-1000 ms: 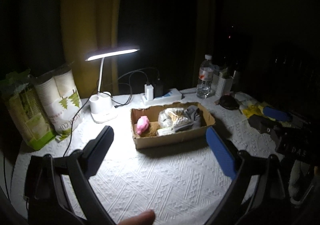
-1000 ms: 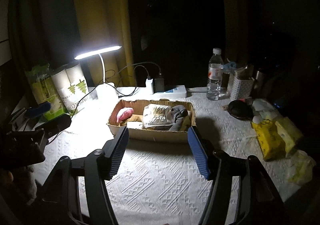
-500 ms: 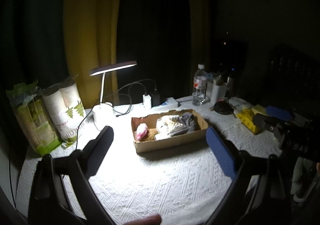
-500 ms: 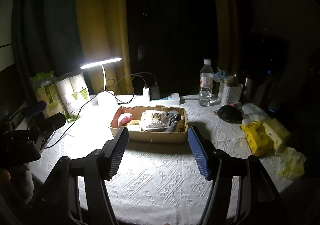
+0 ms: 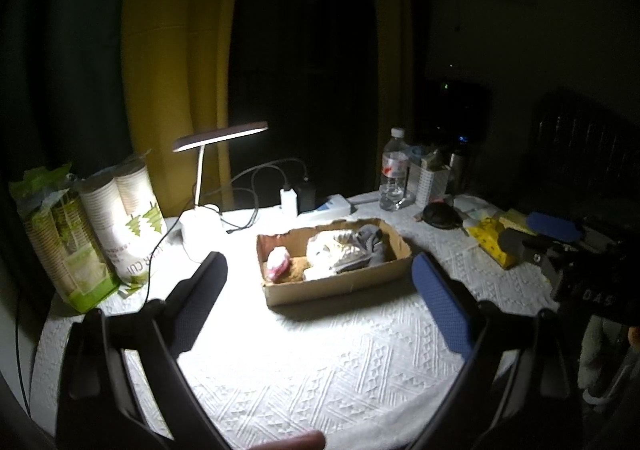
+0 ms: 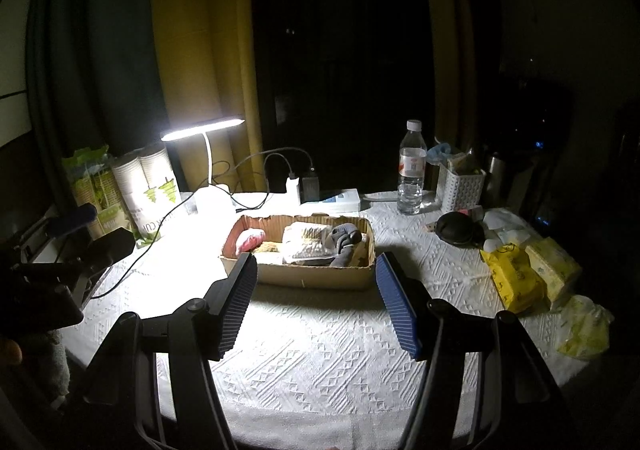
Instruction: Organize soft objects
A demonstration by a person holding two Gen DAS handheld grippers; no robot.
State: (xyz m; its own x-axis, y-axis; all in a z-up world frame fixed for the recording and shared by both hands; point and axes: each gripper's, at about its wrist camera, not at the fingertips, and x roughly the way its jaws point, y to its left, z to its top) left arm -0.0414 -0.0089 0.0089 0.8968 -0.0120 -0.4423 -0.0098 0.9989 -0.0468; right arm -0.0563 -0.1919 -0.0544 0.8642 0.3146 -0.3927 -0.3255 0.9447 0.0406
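A shallow cardboard box [image 5: 340,284] [image 6: 316,277] sits mid-table on the white cloth. In it lie a pink soft item [image 5: 277,262] [image 6: 251,240], a whitish bundle [image 5: 336,250] [image 6: 306,242] and a grey soft toy [image 5: 370,242] [image 6: 343,240]. My left gripper [image 5: 320,290] is open and empty, held back above the table's near side, well short of the box. My right gripper [image 6: 316,290] is open and empty too, its fingers flanking the box's near wall from a distance. The right gripper also shows at the right of the left wrist view [image 5: 560,246].
A lit desk lamp [image 6: 204,129], paper cup sleeves [image 6: 148,189] and a green pack stand back left. A power strip with chargers [image 6: 320,197], water bottle [image 6: 411,169] and white basket [image 6: 460,185] line the back. Yellow tissue packs [image 6: 520,278] and a black pouch [image 6: 456,228] lie at right.
Both grippers have pulled back and up from the table, so the box looks smaller and farther. Both stay open and empty. Nothing in the box moved.
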